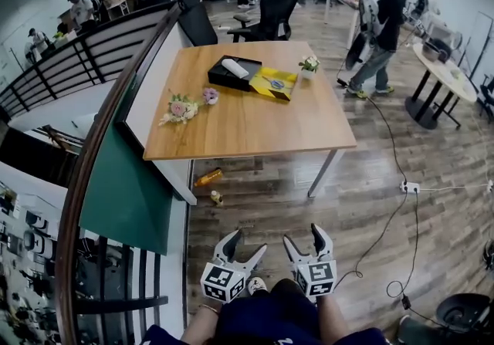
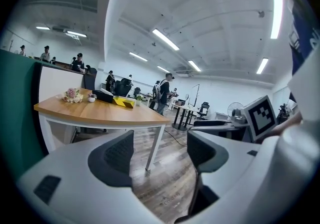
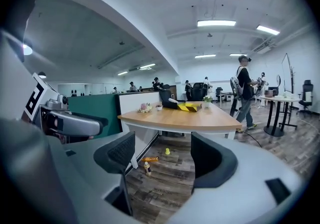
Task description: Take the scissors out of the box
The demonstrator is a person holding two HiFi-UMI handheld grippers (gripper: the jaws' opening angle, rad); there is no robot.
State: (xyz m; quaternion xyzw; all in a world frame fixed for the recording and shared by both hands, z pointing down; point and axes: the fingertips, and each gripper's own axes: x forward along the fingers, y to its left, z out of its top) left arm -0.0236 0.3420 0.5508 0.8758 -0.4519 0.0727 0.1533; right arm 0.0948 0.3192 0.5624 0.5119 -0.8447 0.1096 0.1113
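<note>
We stand in a large open office with a wood-plank floor, facing a wooden table (image 1: pixel 247 123) that is well apart from us. At its far side lies an open black box (image 1: pixel 228 77) with a white roll (image 1: pixel 235 68) inside, and a yellow panel (image 1: pixel 273 83) lies touching the box on its right. We cannot make out the scissors from here; if they are in the box, the views do not show them. A small potted flower (image 1: pixel 309 65) stands just beside the yellow panel, and a bunch of flowers (image 1: pixel 181 109) lies near the table's left edge. An orange bottle (image 1: pixel 208 177) lies on the floor under the table.

We hold both tools low and close to our body. The left gripper (image 1: pixel 247 243) has its jaws spread wide with only bare floor between them, and so does the right gripper (image 1: pixel 302 237). Neither touches anything. A person (image 1: pixel 384 27) walks past the table's far right.
</note>
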